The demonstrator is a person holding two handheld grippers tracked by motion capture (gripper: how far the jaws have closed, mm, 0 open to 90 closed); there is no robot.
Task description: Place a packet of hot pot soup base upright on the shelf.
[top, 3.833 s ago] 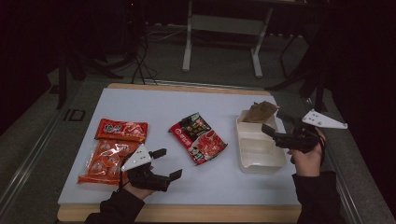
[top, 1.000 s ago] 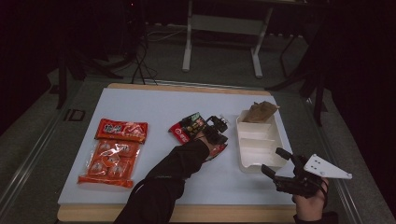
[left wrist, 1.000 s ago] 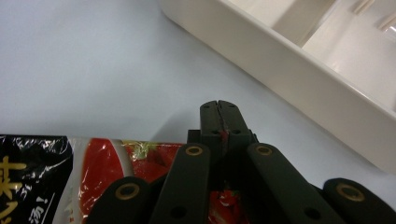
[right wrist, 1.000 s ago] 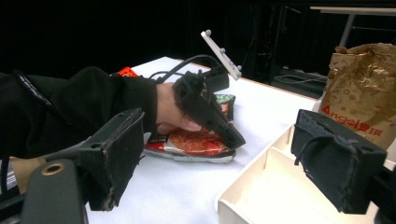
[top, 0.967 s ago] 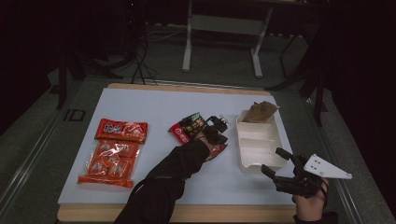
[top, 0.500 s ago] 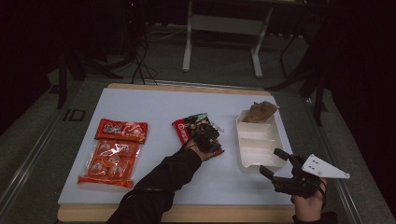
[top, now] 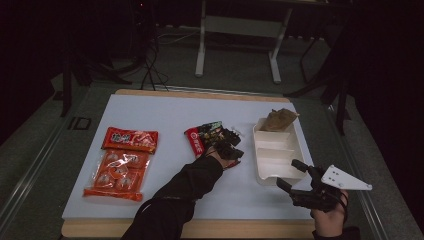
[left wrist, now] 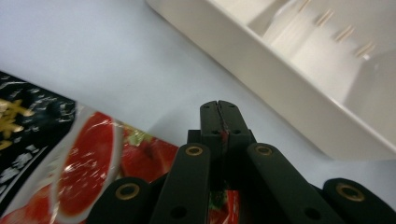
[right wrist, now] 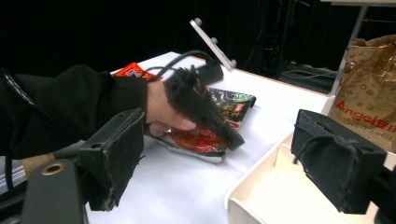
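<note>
A red and black snack packet (top: 202, 137) lies mid-table, just left of a white compartment tray (top: 272, 167). My left gripper (top: 236, 153) reaches across to the packet's edge nearest the tray. In the left gripper view that gripper (left wrist: 219, 107) is shut, with a red sliver of the packet (left wrist: 88, 158) pinched between its jaws, beside the tray wall (left wrist: 280, 84). My right gripper (top: 300, 182) is held open off the tray's near right corner. In its own view the right gripper (right wrist: 224, 158) holds nothing and looks across at the left gripper (right wrist: 231, 135) on the packet (right wrist: 196, 140).
A brown paper bag (top: 280, 119) stands in the tray's far compartment; its other compartments look empty. A red packet (top: 130, 140) and an orange multi-pack (top: 117, 170) lie at the table's left. A stand and cables sit on the floor beyond the far edge.
Since the oldest frame my left arm has come from the front left to the middle packet, and my right gripper has drawn back from over the tray. Over the last second the left gripper slid slightly nearer.
</note>
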